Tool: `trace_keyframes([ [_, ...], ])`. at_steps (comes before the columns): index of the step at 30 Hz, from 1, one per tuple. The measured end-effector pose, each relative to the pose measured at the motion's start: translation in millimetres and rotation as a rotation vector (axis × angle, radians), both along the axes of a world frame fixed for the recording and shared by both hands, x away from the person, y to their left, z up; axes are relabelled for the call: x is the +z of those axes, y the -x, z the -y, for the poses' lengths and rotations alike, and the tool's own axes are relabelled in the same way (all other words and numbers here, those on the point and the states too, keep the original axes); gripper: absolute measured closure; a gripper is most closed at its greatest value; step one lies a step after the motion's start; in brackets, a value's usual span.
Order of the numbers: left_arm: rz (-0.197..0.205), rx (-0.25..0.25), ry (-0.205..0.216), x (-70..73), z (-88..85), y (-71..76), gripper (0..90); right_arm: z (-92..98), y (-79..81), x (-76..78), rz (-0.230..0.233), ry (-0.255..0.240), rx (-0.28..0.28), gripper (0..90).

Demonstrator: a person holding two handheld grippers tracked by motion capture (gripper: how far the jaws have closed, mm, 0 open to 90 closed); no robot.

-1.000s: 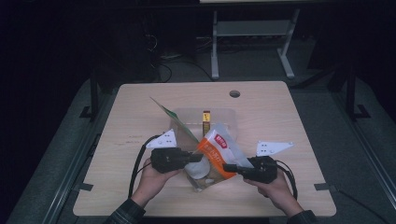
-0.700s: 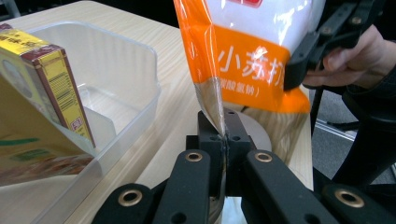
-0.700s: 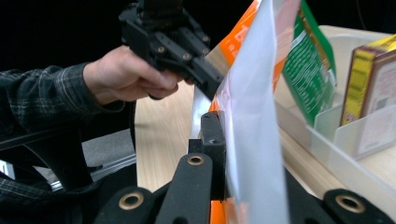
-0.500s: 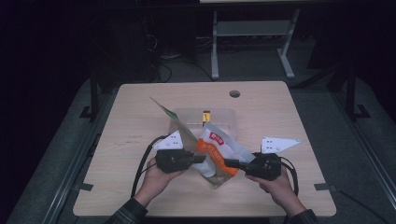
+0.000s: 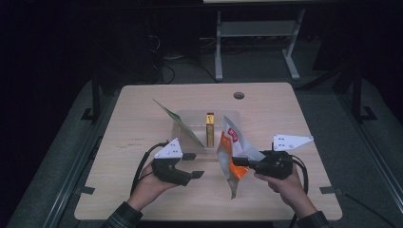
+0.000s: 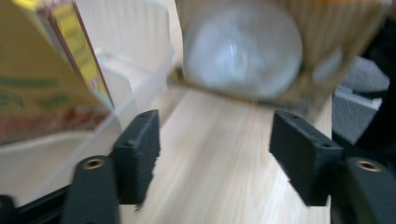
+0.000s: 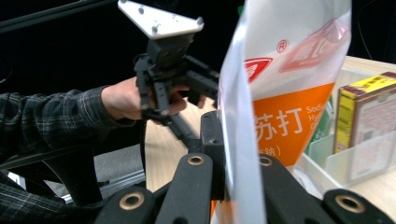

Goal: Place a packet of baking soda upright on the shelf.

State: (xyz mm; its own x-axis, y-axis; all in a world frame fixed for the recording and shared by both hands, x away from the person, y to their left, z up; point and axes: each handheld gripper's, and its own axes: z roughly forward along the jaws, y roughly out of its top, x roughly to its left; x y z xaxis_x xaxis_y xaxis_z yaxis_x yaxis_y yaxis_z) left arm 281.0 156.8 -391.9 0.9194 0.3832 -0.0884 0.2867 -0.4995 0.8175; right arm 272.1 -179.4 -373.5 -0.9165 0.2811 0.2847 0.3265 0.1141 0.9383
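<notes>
An orange and white snack bag point(image 5: 230, 151) hangs upright above the table's front middle. My right gripper point(image 5: 235, 161) is shut on its edge, and in the right gripper view the jaws point(image 7: 232, 186) clamp the bag's point(image 7: 289, 93) clear seam. My left gripper point(image 5: 193, 165) sits just left of the bag. Its jaws have just been opening and stand open with nothing between them. In the left gripper view its jaws point(image 6: 219, 158) frame bare wood, with the bag's bottom point(image 6: 243, 51) blurred beyond them.
A clear plastic bin point(image 5: 190, 124) stands behind the bag, holding an upright yellow box point(image 5: 209, 128) and a leaning green packet point(image 5: 177, 121). The wooden table point(image 5: 142, 114) has a round cable hole point(image 5: 239, 95) at the back. Dark floor and a desk frame lie beyond.
The left gripper's jaws have opened and let go of the bag. The right gripper has raised the bag and drawn it rightwards, so it now hangs upright.
</notes>
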Motion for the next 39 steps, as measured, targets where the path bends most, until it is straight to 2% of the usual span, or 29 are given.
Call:
trace_keyframes([
  [2,-0.017,-0.003,-0.033,-4.1,-7.3,2.4,27.3,3.0,-1.5,2.9,0.004,0.005,-0.004,90.0],
  [7,-0.048,0.008,-0.079,-17.1,-28.1,6.8,20.4,6.2,-8.6,9.0,0.022,0.018,-0.007,90.0],
  [10,-0.062,0.014,-0.074,-23.8,-41.1,6.3,16.2,8.0,-15.1,13.0,0.035,0.029,-0.010,90.0],
  [11,-0.070,0.030,-0.071,-25.7,-44.9,5.5,15.4,8.3,-16.3,14.1,0.035,0.033,-0.011,90.0],
  [13,-0.066,0.049,-0.078,-28.3,-51.9,3.2,14.8,8.6,-19.6,17.0,0.045,0.046,-0.012,90.0],
  [15,-0.069,0.073,-0.063,-30.6,-56.5,2.6,14.8,8.9,-23.3,20.2,0.051,0.055,-0.011,90.0],
  [19,-0.058,0.086,-0.068,-34.3,-64.9,-1.0,14.8,10.8,-28.8,25.0,0.059,0.060,-0.020,90.0],
  [30,-0.059,0.144,-0.060,-46.9,-72.6,-11.3,14.8,12.6,-48.1,37.1,0.078,0.083,-0.045,90.0],
  [39,-0.065,0.132,-0.064,-48.4,-70.1,-12.0,14.8,11.9,-69.6,40.4,0.080,0.088,-0.066,90.0],
])
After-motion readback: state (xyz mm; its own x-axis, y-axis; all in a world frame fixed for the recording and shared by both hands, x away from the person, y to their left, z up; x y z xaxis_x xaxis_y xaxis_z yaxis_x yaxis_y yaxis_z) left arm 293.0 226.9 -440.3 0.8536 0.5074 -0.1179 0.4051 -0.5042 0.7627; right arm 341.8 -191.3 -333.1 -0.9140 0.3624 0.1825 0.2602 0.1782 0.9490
